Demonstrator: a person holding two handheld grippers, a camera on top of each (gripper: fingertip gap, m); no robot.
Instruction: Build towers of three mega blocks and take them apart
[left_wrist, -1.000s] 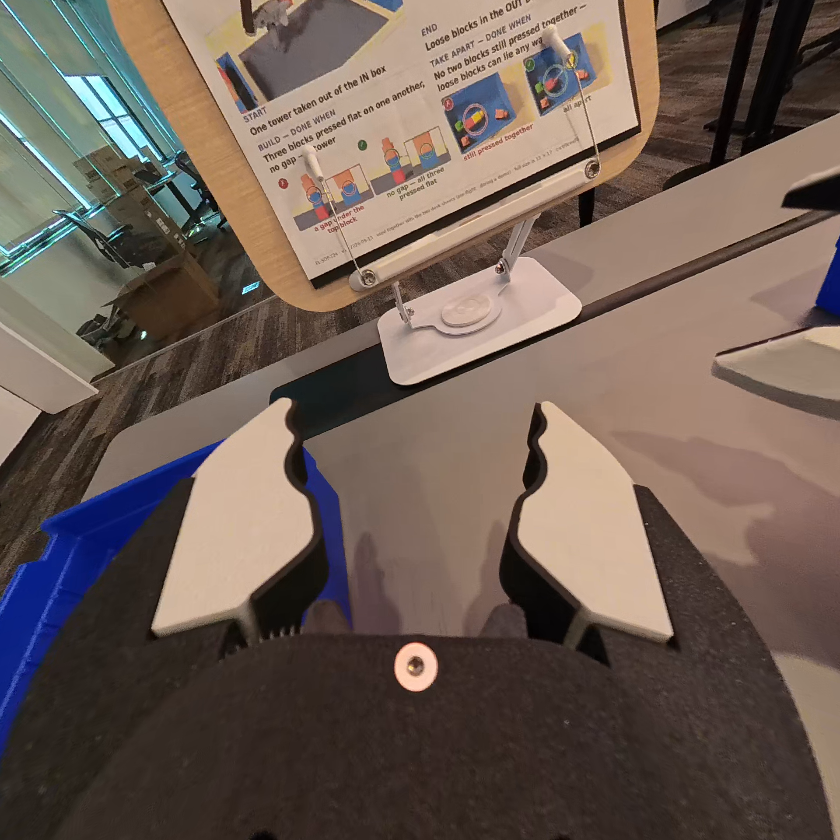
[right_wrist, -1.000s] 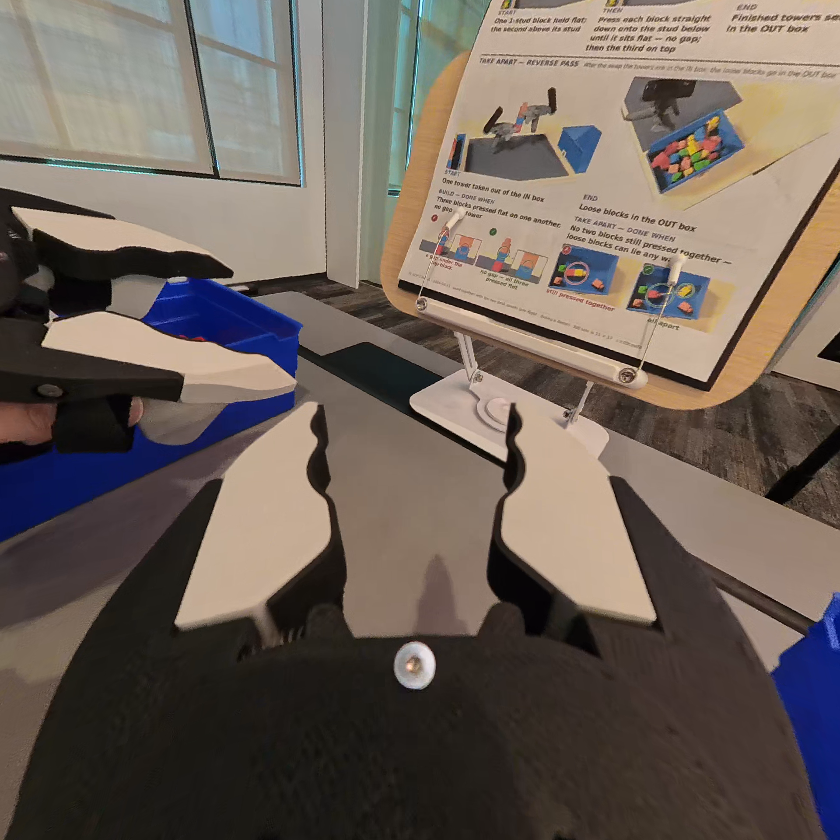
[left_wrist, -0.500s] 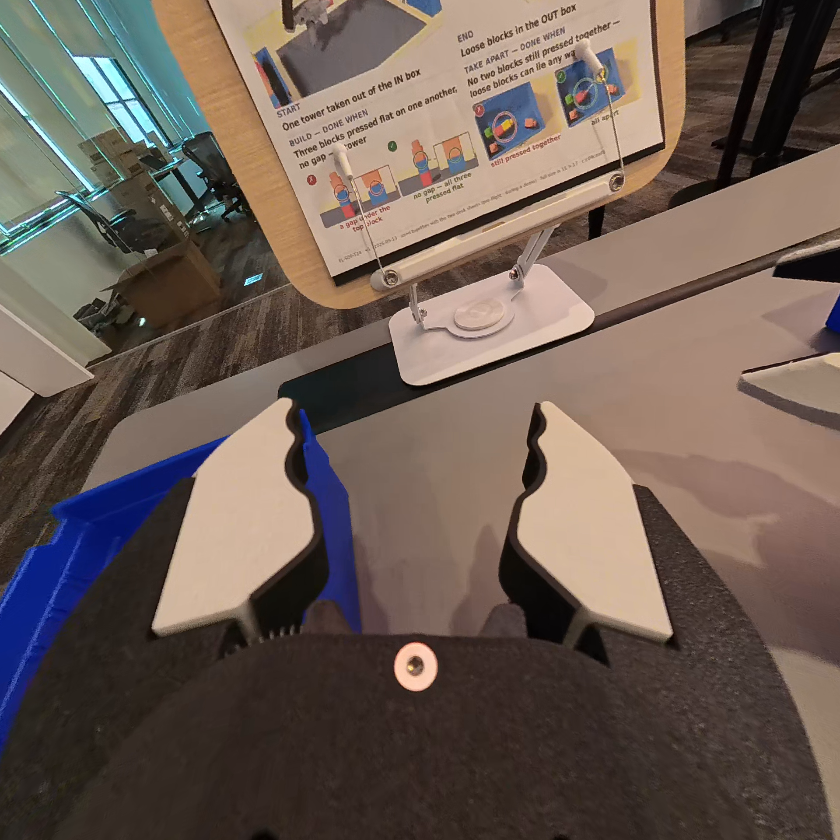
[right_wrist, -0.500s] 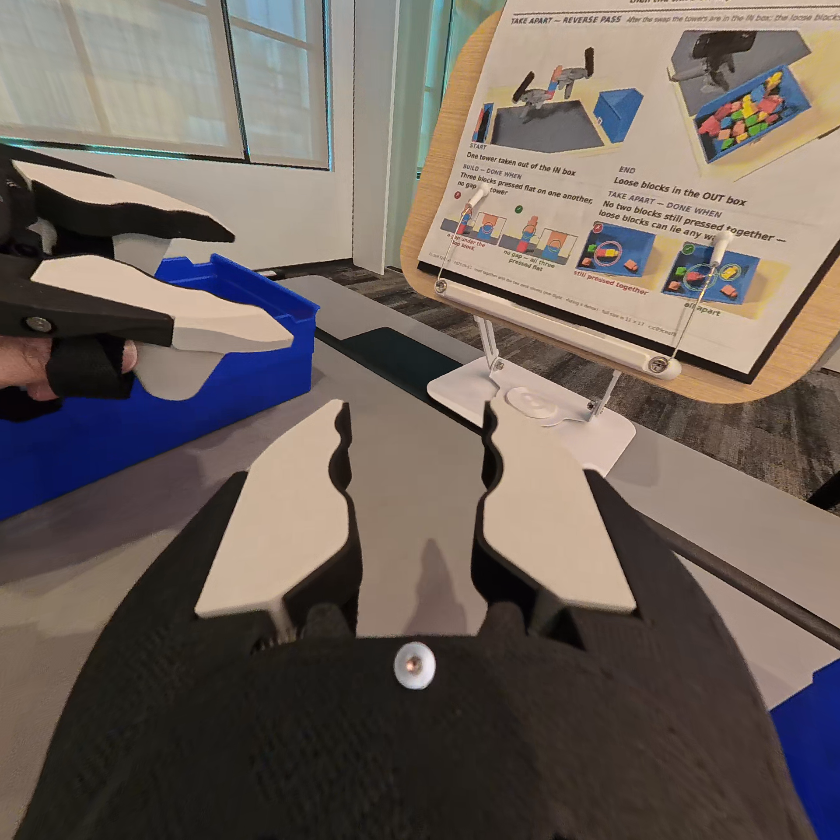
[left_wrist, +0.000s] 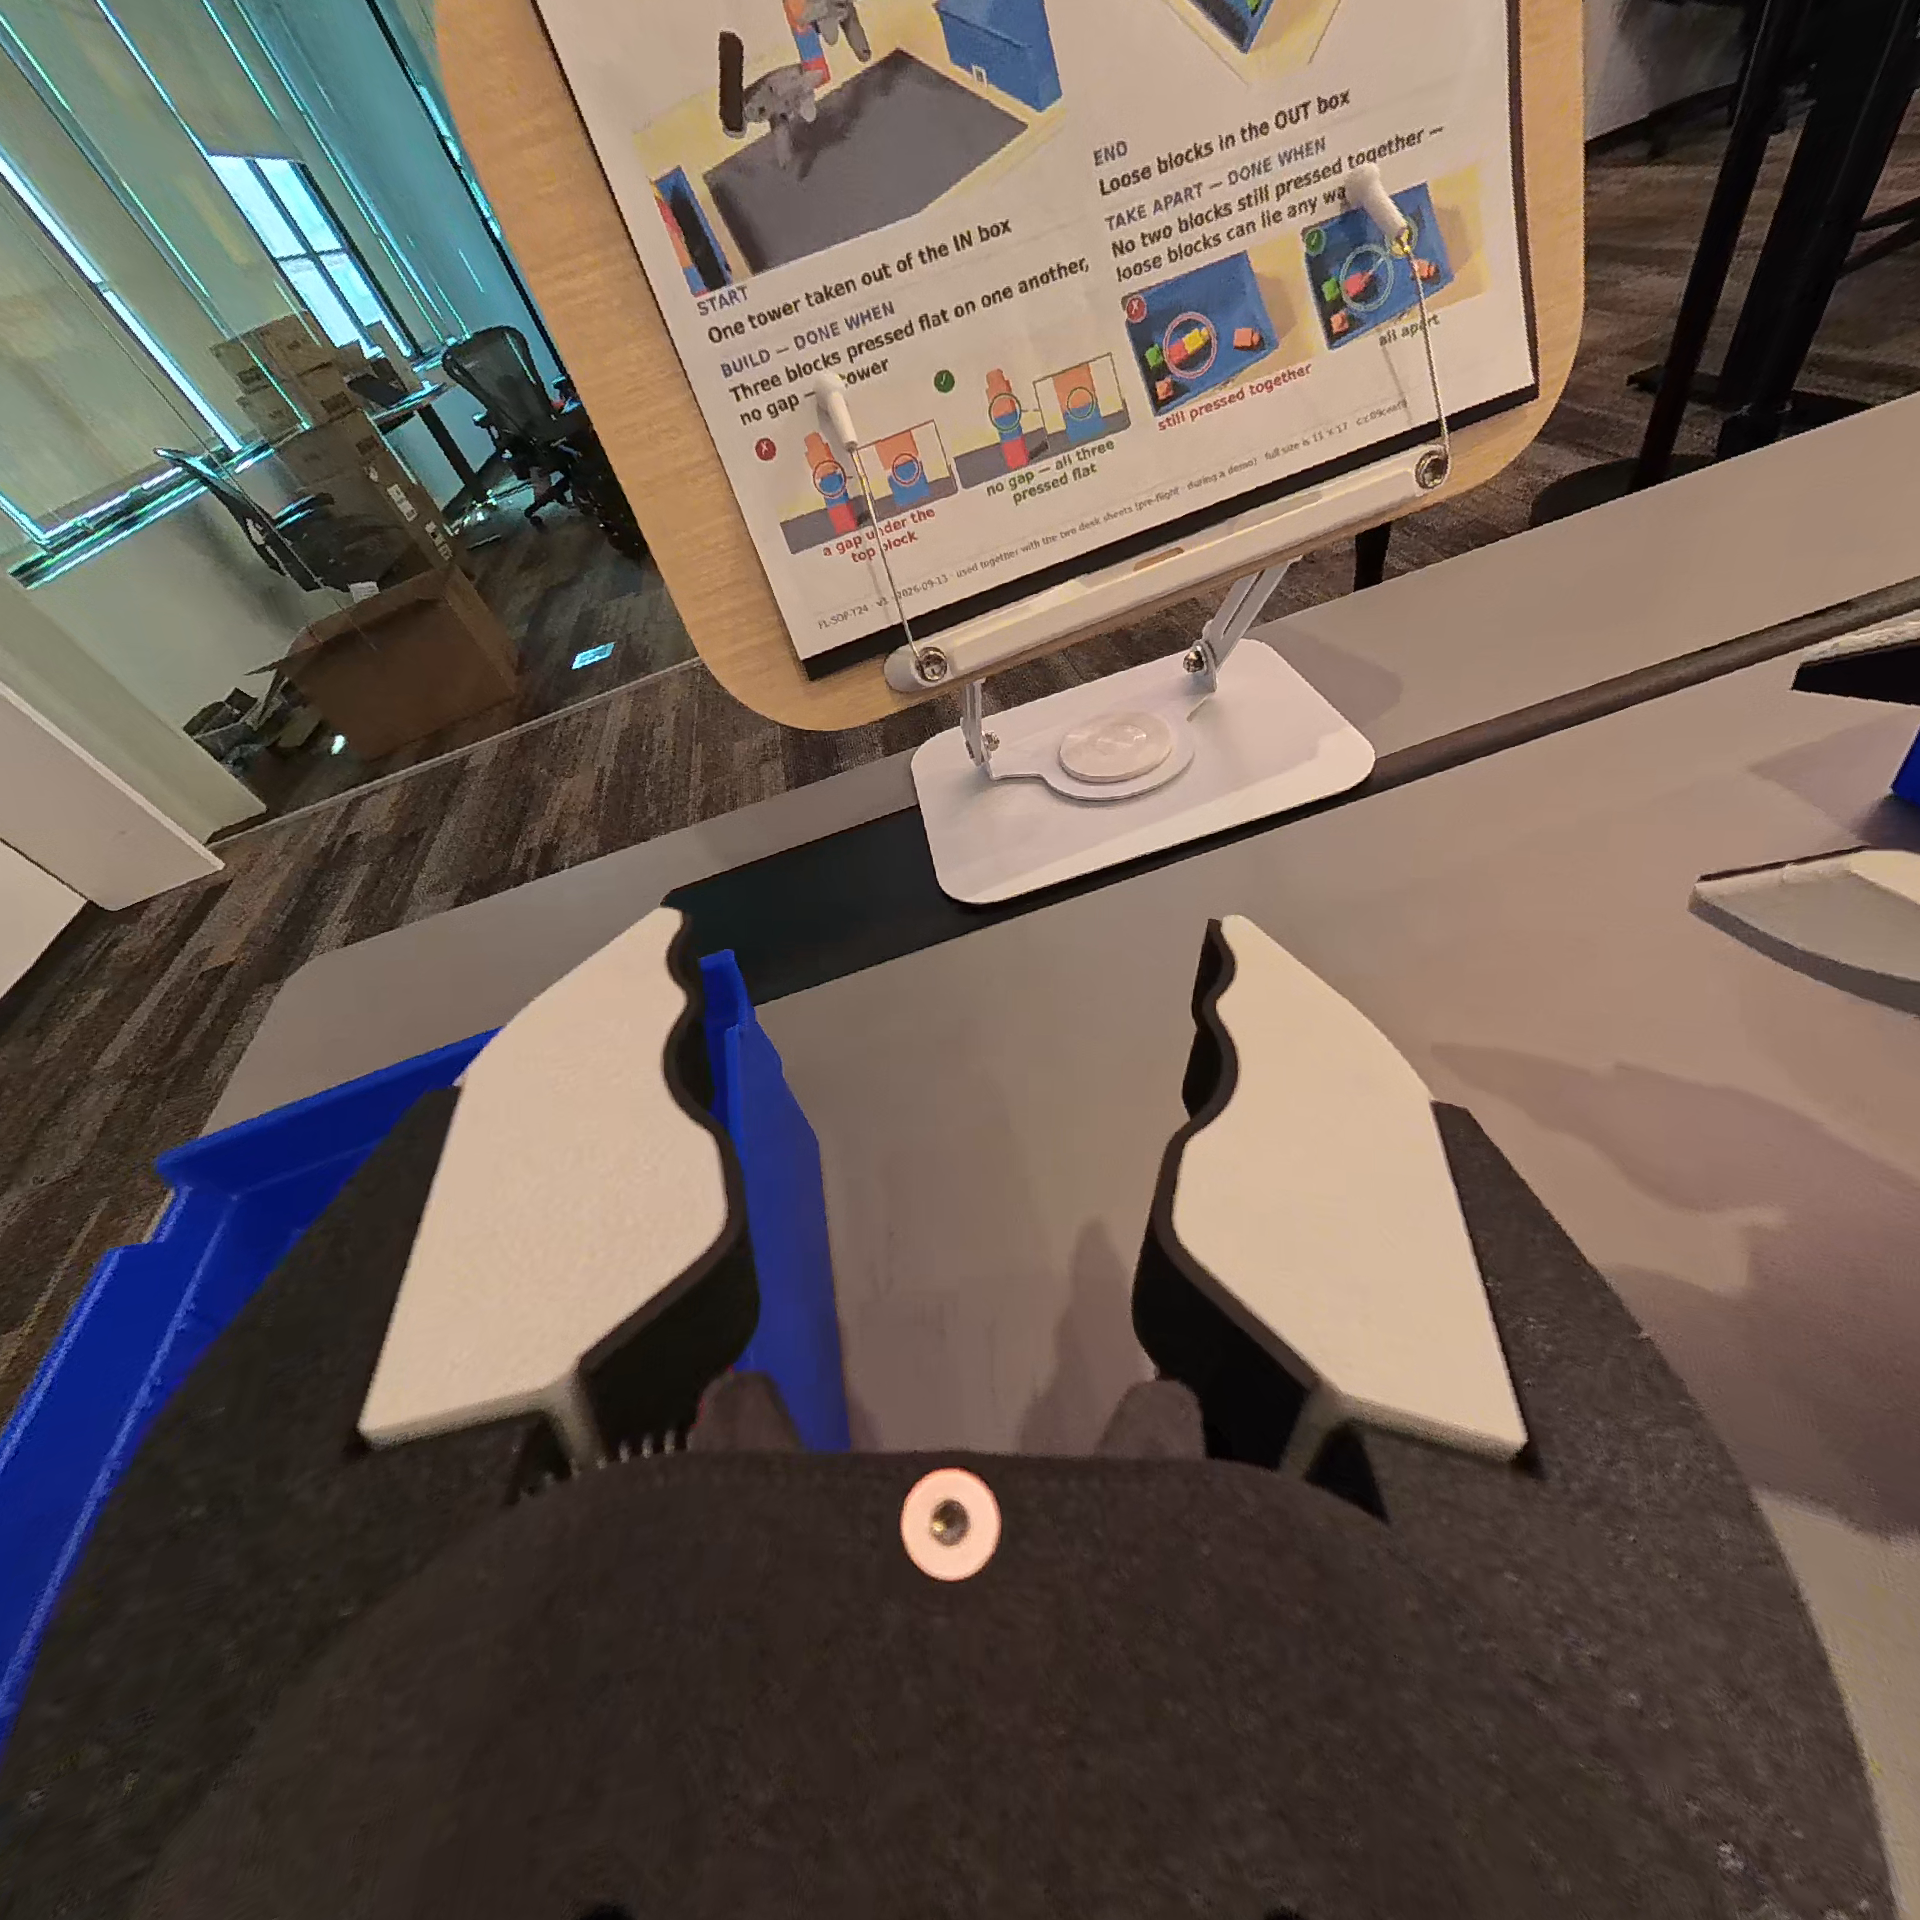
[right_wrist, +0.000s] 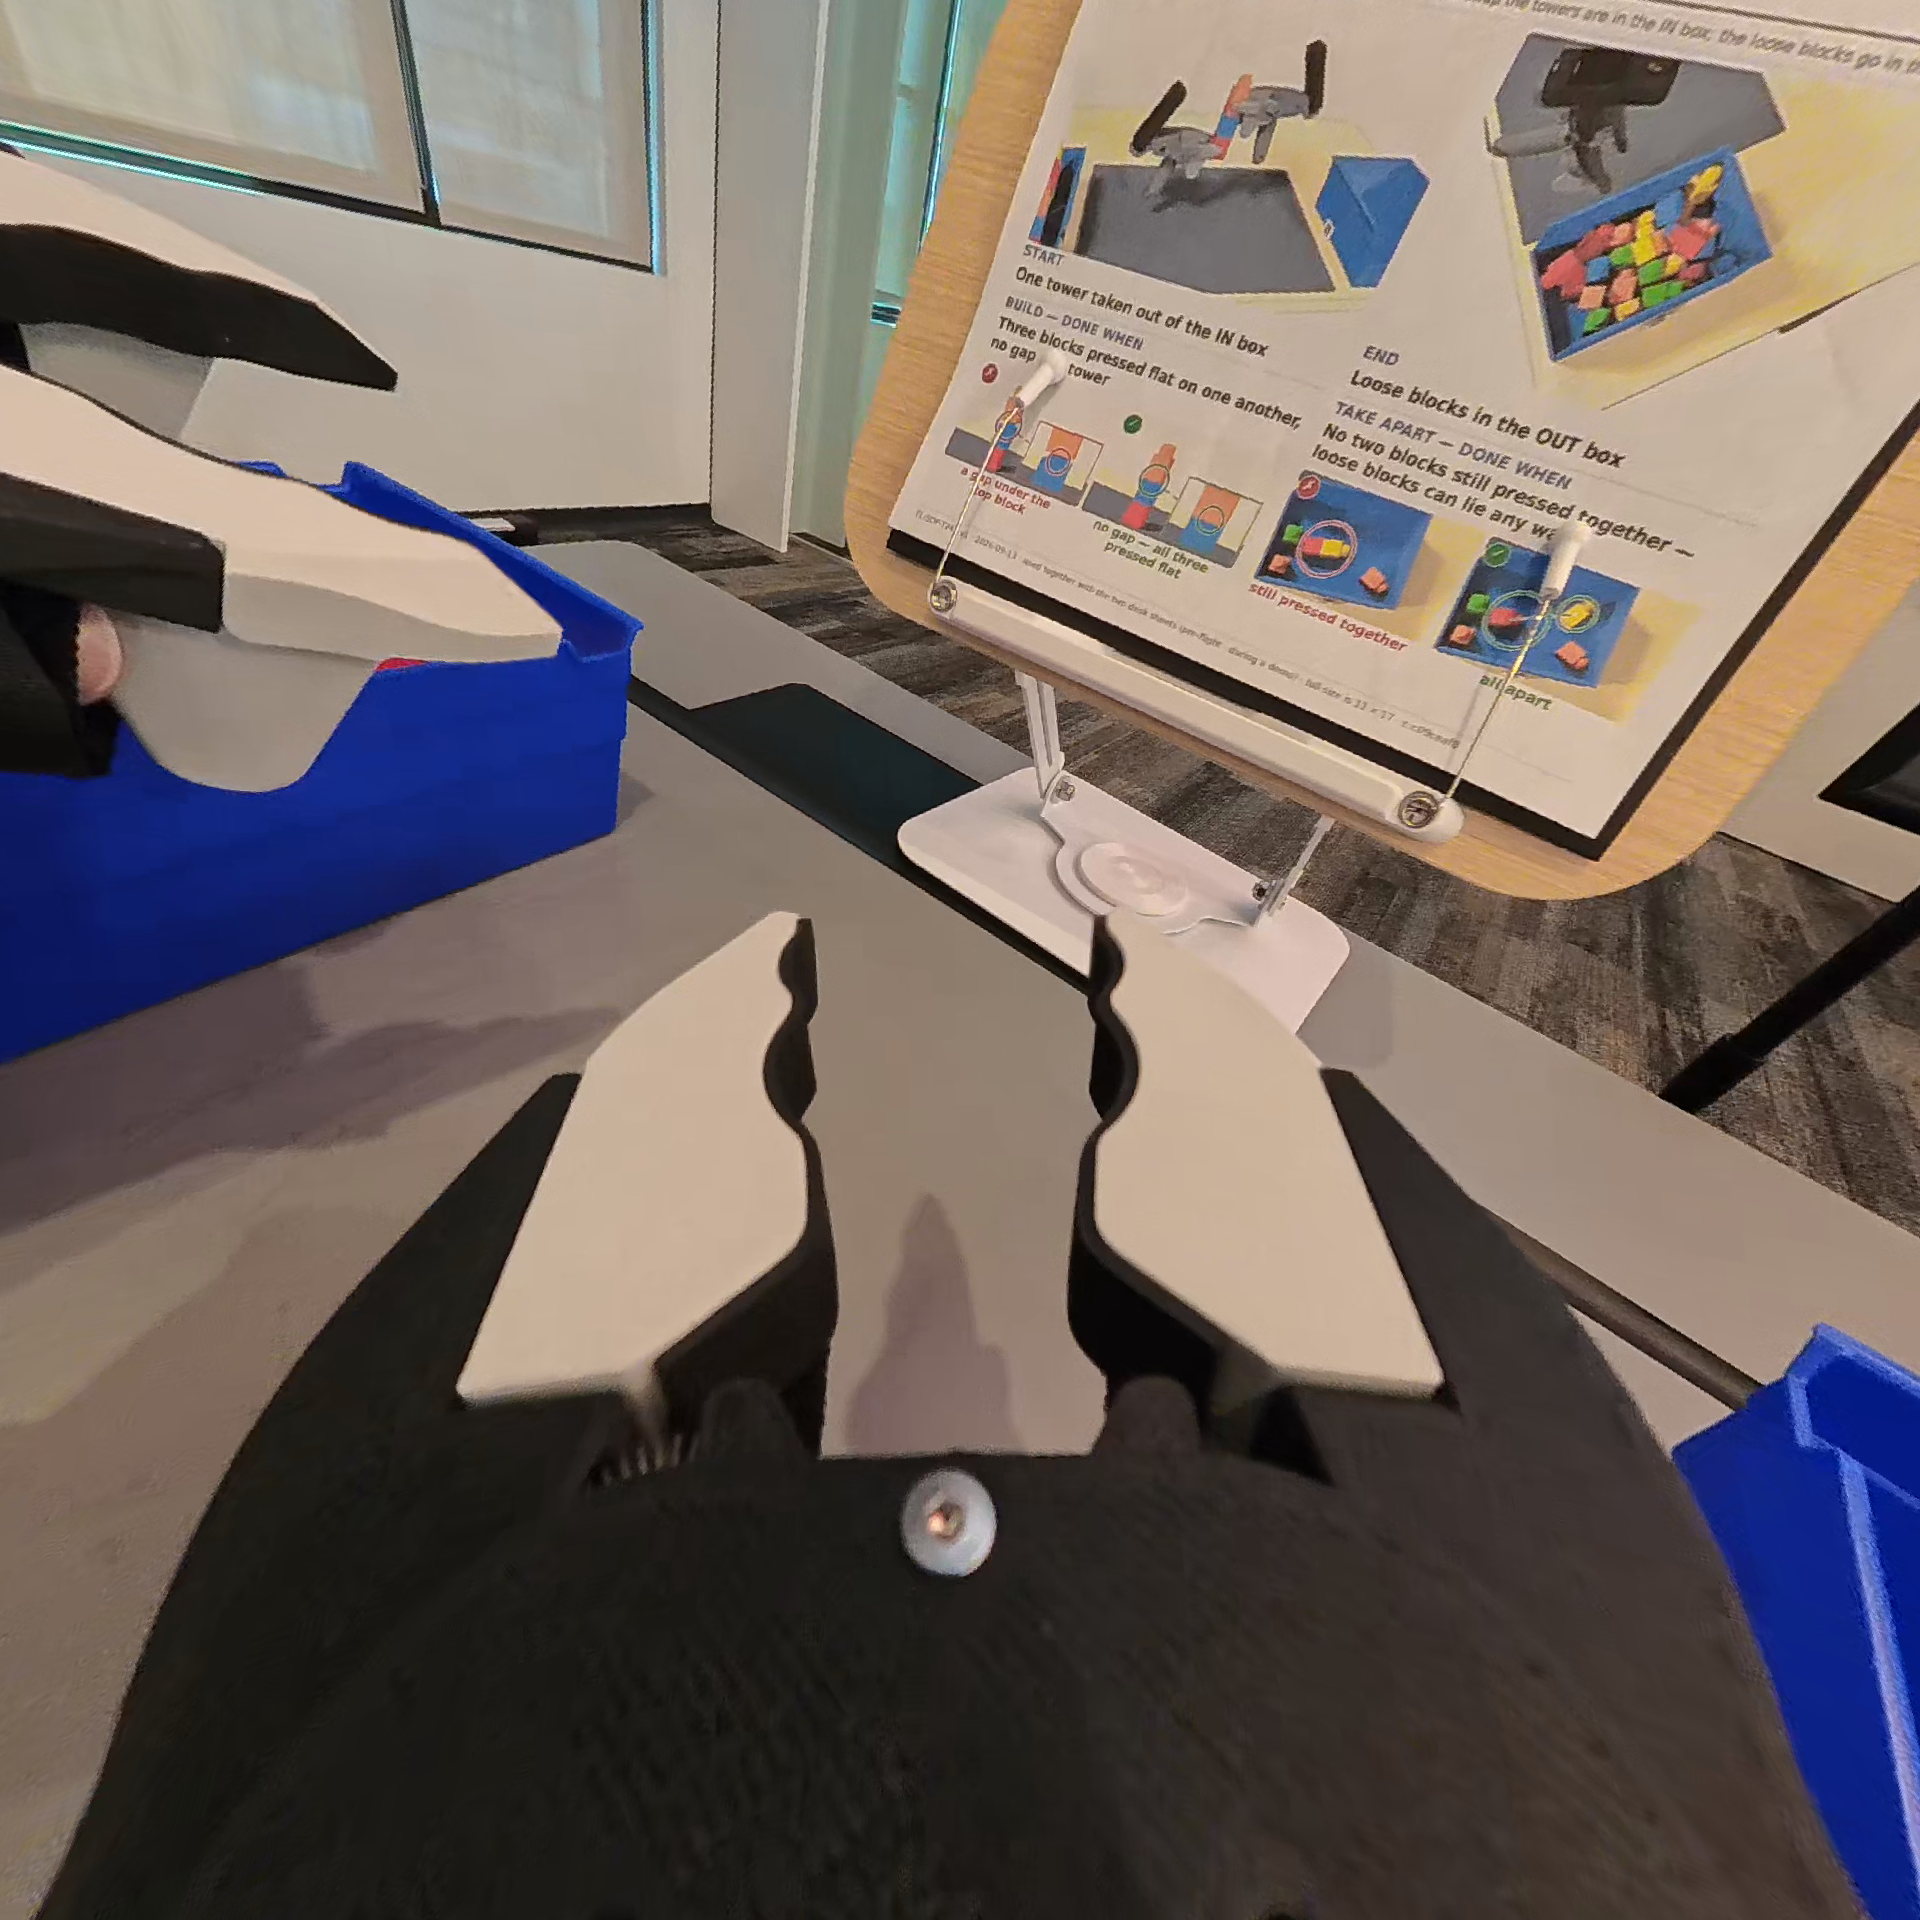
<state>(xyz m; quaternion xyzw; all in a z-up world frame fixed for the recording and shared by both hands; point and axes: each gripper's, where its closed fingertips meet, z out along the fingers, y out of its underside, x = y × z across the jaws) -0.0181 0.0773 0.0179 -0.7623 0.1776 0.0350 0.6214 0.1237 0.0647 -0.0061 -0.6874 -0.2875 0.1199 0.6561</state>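
My left gripper (left_wrist: 945, 935) is open and empty, hovering over the right wall of a blue bin (left_wrist: 769, 1122) at the table's left end. It also shows in the right wrist view (right_wrist: 457, 499), held by a hand above that bin (right_wrist: 312, 852), where a bit of red shows inside. My right gripper (right_wrist: 945, 935) is open and empty over the bare grey table (right_wrist: 935, 1091). Its fingertips (left_wrist: 1829, 904) show at the right edge of the left wrist view. No loose block is plainly visible.
An instruction sheet on a wooden board with a white stand (left_wrist: 1143, 779) stands at the table's far edge; it also shows in the right wrist view (right_wrist: 1122, 883). A second blue bin (right_wrist: 1829, 1507) sits at the right. A dark strip (left_wrist: 831, 914) runs along the table's back.
My right gripper's fingers have narrowed on air and it has drifted toward the stand. My left gripper has moved left and lower over the bin, staying open.
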